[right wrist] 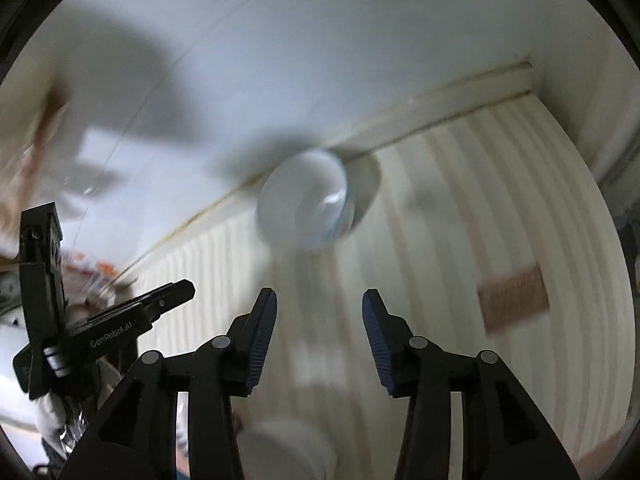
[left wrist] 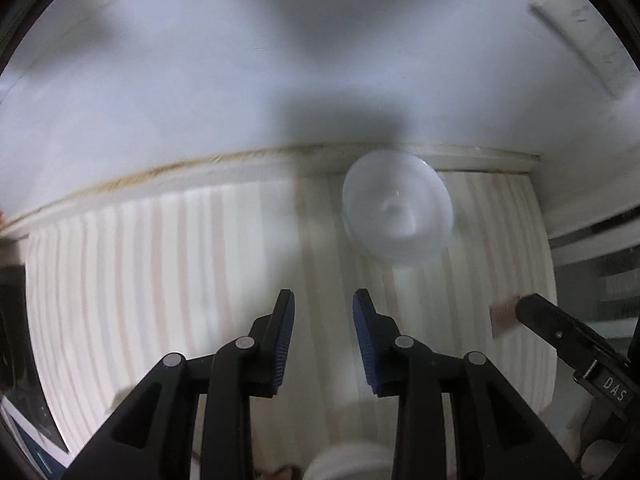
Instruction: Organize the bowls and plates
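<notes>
Overhead, both grippers hang above a striped mat [left wrist: 160, 280]. Left gripper [left wrist: 323, 312]: jaws slightly apart, nothing between. Right gripper [right wrist: 319, 312]: jaws wider apart, empty. Clear bowl [left wrist: 396, 210] sits on the mat near the wall, well ahead of both.

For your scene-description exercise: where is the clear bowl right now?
The clear bowl sits on the striped mat near the wall edge, ahead of both grippers; in the right wrist view it appears centre frame, untouched.

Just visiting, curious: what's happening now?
Left gripper and right gripper open, empty. Bowl on striped mat, by wall. Nothing in the way.
</notes>
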{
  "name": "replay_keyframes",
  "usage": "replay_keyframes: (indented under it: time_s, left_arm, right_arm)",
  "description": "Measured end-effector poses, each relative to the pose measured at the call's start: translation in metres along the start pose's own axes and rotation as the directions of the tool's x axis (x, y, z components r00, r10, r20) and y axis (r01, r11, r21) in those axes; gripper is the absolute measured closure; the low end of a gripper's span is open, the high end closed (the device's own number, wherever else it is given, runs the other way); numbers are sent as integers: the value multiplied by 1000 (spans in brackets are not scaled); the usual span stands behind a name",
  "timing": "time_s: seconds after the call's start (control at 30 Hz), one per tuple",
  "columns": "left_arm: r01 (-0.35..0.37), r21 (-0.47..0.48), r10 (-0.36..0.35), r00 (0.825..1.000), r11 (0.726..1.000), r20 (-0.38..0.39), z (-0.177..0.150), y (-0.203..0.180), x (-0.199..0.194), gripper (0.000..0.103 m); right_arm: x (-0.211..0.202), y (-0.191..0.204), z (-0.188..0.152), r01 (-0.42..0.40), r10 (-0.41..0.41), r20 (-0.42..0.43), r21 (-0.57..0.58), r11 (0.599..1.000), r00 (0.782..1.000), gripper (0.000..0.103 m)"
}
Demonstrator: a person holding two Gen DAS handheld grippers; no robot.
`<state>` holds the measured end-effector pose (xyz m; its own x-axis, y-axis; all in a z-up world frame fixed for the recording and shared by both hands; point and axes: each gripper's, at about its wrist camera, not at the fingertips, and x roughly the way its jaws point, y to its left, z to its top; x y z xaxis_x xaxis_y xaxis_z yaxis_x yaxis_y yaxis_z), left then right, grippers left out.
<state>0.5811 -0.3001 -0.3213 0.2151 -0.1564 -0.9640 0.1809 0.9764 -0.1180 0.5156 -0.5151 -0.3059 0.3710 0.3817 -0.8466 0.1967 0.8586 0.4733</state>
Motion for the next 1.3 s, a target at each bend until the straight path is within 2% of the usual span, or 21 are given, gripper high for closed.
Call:
replay_keyframes:
  time_s: [0.07,0.27,0.67,0.73,0.8,0.83,1.13,1.3]
  left_arm:
    - [-11,19,11,1000,1000,-15,16,-7,18,75]
    - [-50,73,53,998,996,-40,41,-20,47,75]
    - [-52,89,62,992,995,-109,54,-22,86,75]
    - [-40,87,50,992,995,-114,56,-21,92,75]
    - [-15,85,25,993,996,-116,56,-19,96,79]
    - [-3,87,13,993,996,-116,56,-19,97,84]
    - [1,92,8,995,996,-97,46,-21,86,84]
    - [-8,97,16,997,995,-80,52,-23,79,84]
  right_arm:
    - [22,-4,22,19,-19,-6,9,1000,1000,55]
    - [71,-8,55,53,-52,-31,15,998,998,55]
    - [119,-19,73,77,-75,-89,13,997,993,56]
    - [123,-18,75,70,-69,-100,13,997,993,62]
    - [129,-16,75,67,-66,-119,6,998,991,88]
    - [131,-15,76,55,-54,-122,8,998,991,89]
    - [130,-11,73,63,-63,-118,-2,998,991,90]
    - [119,-3,64,60,-63,-119,-29,998,991,91]
